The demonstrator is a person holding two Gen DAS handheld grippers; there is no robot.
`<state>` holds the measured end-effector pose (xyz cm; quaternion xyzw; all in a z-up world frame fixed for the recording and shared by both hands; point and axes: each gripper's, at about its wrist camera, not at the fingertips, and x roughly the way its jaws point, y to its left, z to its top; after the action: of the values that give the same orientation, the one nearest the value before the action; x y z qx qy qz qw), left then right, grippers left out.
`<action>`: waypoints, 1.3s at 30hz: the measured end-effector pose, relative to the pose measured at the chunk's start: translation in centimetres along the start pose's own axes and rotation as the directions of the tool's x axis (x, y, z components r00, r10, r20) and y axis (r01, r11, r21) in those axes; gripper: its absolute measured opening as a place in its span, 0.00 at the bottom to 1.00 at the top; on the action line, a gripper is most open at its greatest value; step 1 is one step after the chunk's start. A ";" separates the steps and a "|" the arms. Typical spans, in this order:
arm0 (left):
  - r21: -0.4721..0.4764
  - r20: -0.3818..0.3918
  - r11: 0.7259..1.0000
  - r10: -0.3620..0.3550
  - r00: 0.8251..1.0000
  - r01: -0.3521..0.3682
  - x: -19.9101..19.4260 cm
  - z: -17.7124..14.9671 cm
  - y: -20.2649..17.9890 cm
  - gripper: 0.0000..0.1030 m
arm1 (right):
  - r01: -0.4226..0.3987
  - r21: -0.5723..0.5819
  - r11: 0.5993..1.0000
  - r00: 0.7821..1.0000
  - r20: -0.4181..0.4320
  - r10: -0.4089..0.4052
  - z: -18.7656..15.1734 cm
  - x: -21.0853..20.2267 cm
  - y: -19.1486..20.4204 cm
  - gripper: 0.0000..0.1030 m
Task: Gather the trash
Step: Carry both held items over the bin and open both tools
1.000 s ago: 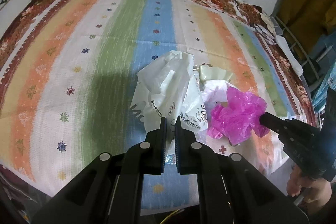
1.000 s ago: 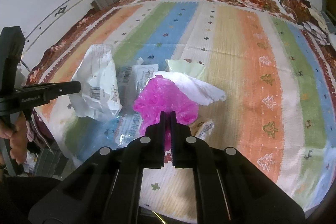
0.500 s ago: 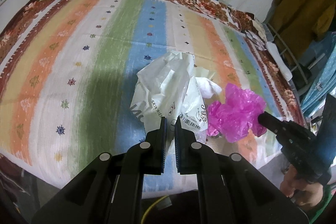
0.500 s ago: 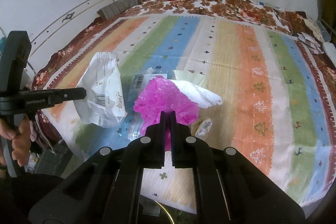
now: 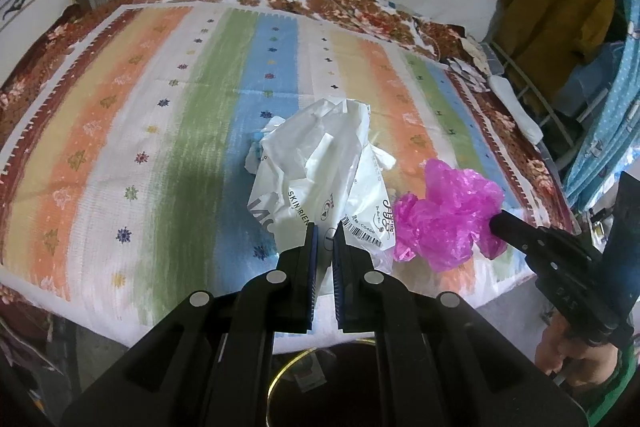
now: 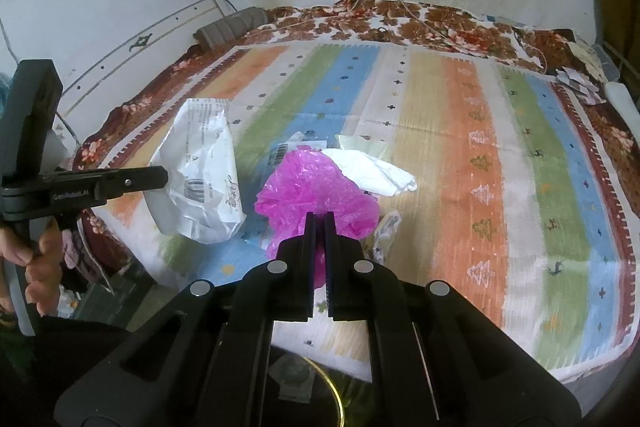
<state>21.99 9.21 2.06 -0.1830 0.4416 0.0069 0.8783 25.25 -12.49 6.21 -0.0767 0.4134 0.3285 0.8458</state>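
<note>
A crumpled white plastic bag (image 5: 320, 163) with printed text and a barcode hangs above the striped blanket, and my left gripper (image 5: 324, 227) is shut on its lower edge. The right wrist view shows the same white bag (image 6: 204, 179) at the tip of the left gripper (image 6: 162, 175). My right gripper (image 6: 319, 217) is shut on a bright pink plastic bag (image 6: 316, 183), lifted off the bed. That pink bag (image 5: 448, 215) also shows at the right gripper (image 5: 496, 223) in the left wrist view. Still lying on the blanket are a white crumpled sheet (image 6: 372, 167), a pale green scrap (image 6: 360, 143) and a small clear wrapper (image 6: 386, 227).
The striped blanket (image 6: 480, 147) covers a bed against a white wall. Below the near bed edge stands a dark bin with a yellow rim (image 6: 336, 387), the same rim (image 5: 280, 371) showing under my left gripper. A rack with clothes (image 5: 560, 27) is at the right. A hand (image 6: 40, 267) grips each handle.
Both grippers have risen and drawn back toward the bed's near edge, carrying the white and the pink bag. The bin's rim has come into view beneath them.
</note>
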 end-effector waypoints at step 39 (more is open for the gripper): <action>0.115 -0.074 0.993 0.007 0.997 0.002 -3.7 -14.3 -4.3 0.06 | 0.073 0.001 0.997 0.988 -0.135 -0.072 -13.9 -4.7 4.6 0.03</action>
<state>9.39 1.10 -1.52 -0.1318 0.4739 -0.0242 0.8703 11.31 -16.79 1.38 -0.1113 0.4675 0.2902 0.8276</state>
